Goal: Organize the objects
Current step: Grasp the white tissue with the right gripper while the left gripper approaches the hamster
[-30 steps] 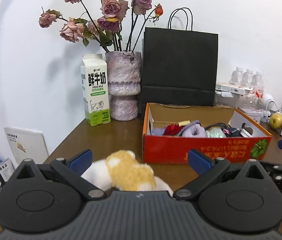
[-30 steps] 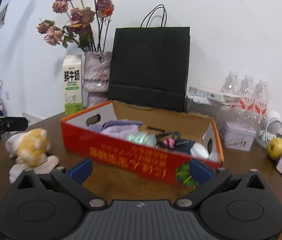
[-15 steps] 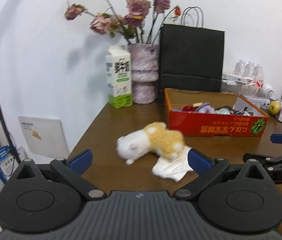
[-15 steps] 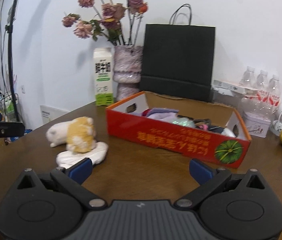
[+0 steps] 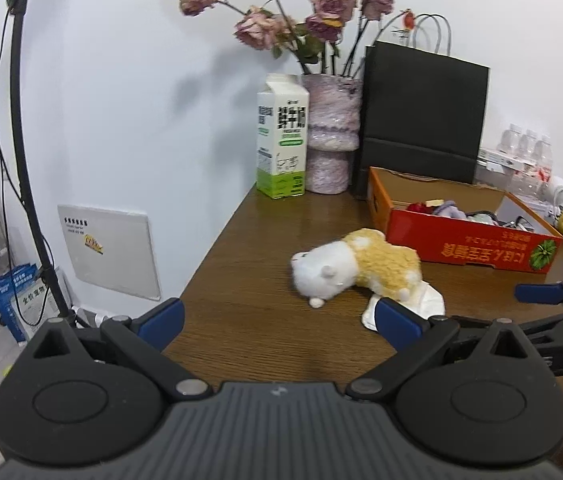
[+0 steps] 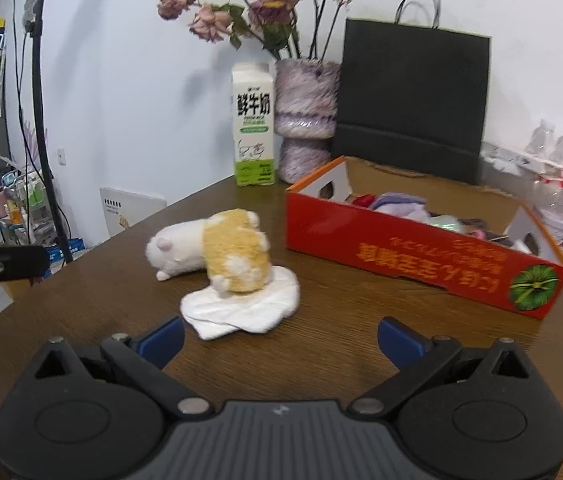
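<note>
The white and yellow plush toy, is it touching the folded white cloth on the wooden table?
Touching. The right wrist view shows the white and yellow plush toy lying with its yellow rear end resting on the folded white cloth, no gap between them.

Bare worktop (image 6: 321, 356) lies open between the right tongs (image 6: 279, 338) and the plush toy (image 6: 217, 254), which lies on a white cloth (image 6: 249, 306) at about 11 o'clock. At 1 o'clock the red box (image 6: 421, 256) walls off the far side. A narrow strip of wood runs between toy and box. Behind, at 12 o'clock, milk carton (image 6: 253, 128), vase (image 6: 305, 120) and black bag (image 6: 413, 96) block the wall edge. The left tongs (image 5: 279, 322) gape over clear wood at the worktop's left edge.
</note>
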`<state>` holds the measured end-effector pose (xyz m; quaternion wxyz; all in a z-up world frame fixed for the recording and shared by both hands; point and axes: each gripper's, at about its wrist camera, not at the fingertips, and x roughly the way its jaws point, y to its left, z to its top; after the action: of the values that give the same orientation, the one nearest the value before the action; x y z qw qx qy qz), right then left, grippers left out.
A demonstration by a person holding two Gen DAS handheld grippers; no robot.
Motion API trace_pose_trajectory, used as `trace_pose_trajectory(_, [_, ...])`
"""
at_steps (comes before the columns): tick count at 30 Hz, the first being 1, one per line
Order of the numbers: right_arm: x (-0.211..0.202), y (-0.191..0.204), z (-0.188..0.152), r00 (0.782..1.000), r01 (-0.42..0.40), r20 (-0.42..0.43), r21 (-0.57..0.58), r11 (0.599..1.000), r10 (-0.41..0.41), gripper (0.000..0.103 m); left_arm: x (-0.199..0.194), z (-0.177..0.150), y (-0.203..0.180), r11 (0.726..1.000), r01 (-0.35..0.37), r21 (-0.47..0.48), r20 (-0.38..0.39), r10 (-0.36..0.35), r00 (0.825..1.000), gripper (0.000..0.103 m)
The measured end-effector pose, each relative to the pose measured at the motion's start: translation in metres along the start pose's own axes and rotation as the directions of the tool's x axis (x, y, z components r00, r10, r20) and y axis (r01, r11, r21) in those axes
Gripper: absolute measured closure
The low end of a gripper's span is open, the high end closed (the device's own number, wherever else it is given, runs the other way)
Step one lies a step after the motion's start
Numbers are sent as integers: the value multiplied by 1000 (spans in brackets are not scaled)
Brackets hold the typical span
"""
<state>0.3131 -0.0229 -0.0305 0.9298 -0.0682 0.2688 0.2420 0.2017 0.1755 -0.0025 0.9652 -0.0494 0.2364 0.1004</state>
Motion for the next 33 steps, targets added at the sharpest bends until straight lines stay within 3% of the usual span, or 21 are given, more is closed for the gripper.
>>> trace_pose_trajectory(8, [56,22,15,997,34,-74,41,999,-31,0,16,4,12,999,-26,-28,-9,26,1000,0])
trace_pose_trajectory(18, [91,33,19,990,88,-115,84,993,-78,0,31,6,23,997,-45,-57,-23,43,999,0])
trace_pose_trajectory(24, [92,33,14,990,76,-119,35,996,-71,13,36,6,18,997,-38,-60,-34,36,999,0])
trace_pose_trajectory(29, [84,20,7,994,22,-108,36,999,-18,34,35,3,17,997,-45,-55,-45,42,998,0])
trace_pose_trajectory(33, [75,11,-1,995,10,-101,28,1000,-8,39,34,2,16,997,-50,-55,-51,47,998,0])
